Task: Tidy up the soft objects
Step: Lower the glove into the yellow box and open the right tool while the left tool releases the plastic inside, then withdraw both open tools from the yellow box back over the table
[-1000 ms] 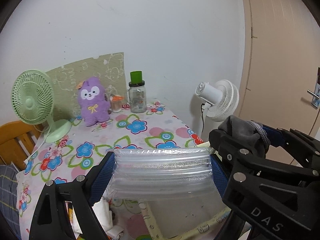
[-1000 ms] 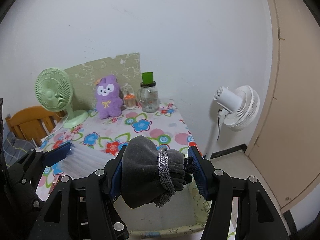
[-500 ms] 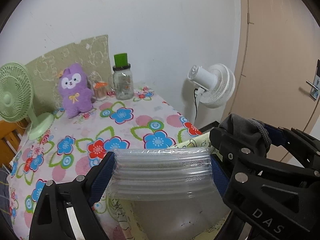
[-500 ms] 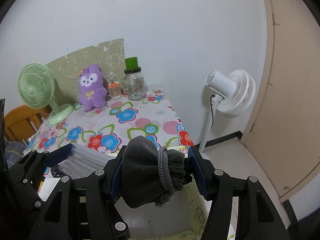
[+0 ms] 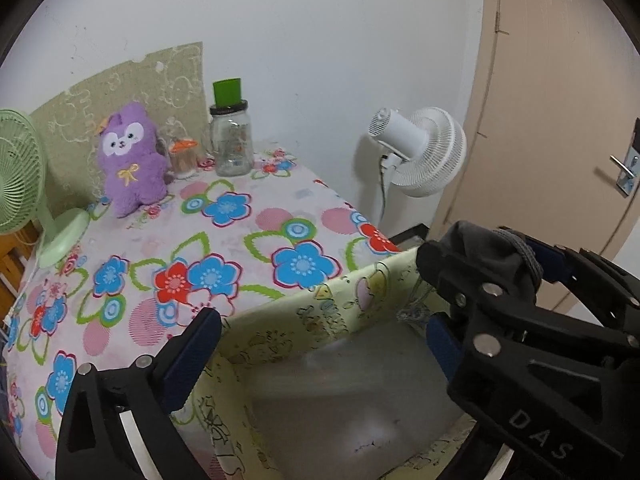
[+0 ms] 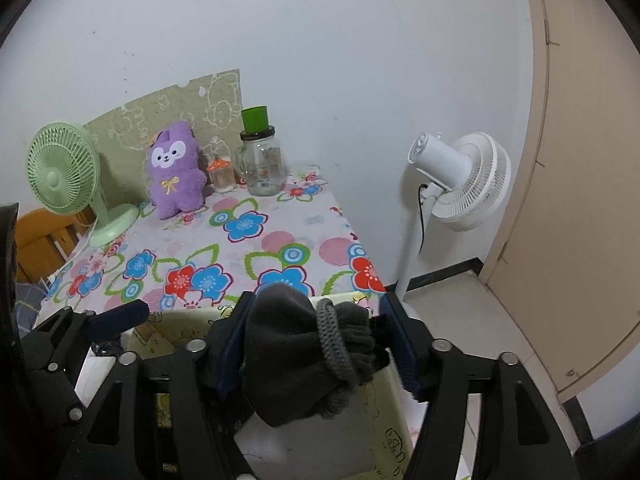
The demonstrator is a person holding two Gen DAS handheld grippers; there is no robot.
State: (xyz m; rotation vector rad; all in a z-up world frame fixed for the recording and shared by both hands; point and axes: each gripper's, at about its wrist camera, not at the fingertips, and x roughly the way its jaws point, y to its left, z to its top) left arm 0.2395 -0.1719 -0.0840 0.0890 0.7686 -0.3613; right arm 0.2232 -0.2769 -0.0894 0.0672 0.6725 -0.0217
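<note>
Left claw [image 5: 320, 344]: jaws opening and spread wide, nothing between the blue pads; it hangs over the open bin.
Right claw [image 6: 316, 340]: jaws opening, with the gray cloth bundle between them; the bundle touches the left pad, and a narrow dark gap shows at the right pad.
Gray cloth bundle [image 6: 288, 352]: soft dark knit with a braided cord around it, sagging below the pads, just above the bin's mouth.
Bin [image 5: 320, 308]: pale yellow-green fabric with cartoon line drawings, set against the near edge of the desk; its far rim stands between the claws and the desk top.
Blurred clear shape [image 5: 340, 380]: lies inside the bin under the left claw; too smeared to name.
Purple plush toy [image 5: 130, 160]: upright at the back of the desk, well apart from the bin.
Glass jar [image 5: 232, 144]: black lid, a green cup on top, right of the toy.
Small orange-lidded pot [image 5: 183, 158]: between toy and jar.
Green fan [image 6: 64, 172]: back left corner of the desk.
Green printed board [image 5: 120, 80]: leans on the wall behind the toy.
Desk [image 5: 240, 240]: covered by a flowered cloth.
White standing fan [image 6: 460, 180]: on the floor to the right of the desk.
Wooden chair [image 6: 40, 236]: beyond the desk's left edge.
Room: white wall, beige door [image 5: 560, 120] with a metal handle, pale floor [image 6: 460, 320].
</note>
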